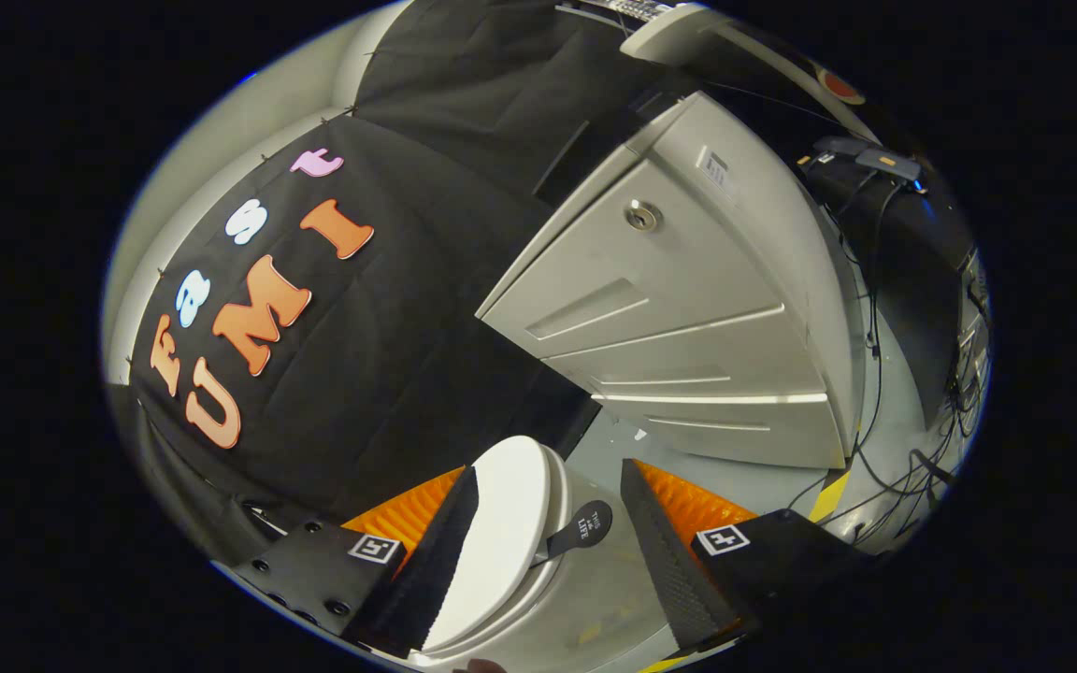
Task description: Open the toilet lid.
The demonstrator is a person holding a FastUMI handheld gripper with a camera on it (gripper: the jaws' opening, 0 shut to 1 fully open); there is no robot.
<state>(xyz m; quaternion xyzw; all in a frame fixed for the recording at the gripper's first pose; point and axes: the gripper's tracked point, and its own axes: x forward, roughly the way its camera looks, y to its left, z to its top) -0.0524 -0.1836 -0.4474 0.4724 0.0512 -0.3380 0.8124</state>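
A black cloth wall (426, 308) hangs behind the scene, and a pale grey floor (613, 444) runs below it. The toilet (585, 598) stands low in the gripper view, and everything else sits around it. Beyond the toilet and a little to its right stands a grey metal cabinet (688, 318) with three drawer fronts and a round lock (641, 217) near its top. To the right of the cabinet, farther from the toilet, dark cables (875, 374) trail down to the floor beside some dark equipment (912, 243).

The toilet lid (501, 533) is white and stands raised, tilted up on edge above the toilet's rim, with its broad face turned toward the right. A small dark tab (585, 528) sticks out from the lid's right side, over the bowl.

The gripper (548, 551) has its fingers spread wide apart. The left finger (436, 570) lies against the lid's left side, seemingly touching it, though the contact is hard to judge from this angle. The right finger (669, 561) is well clear of the lid, on the far side of the tab, so the lid sits between the two fingers without being pinched.
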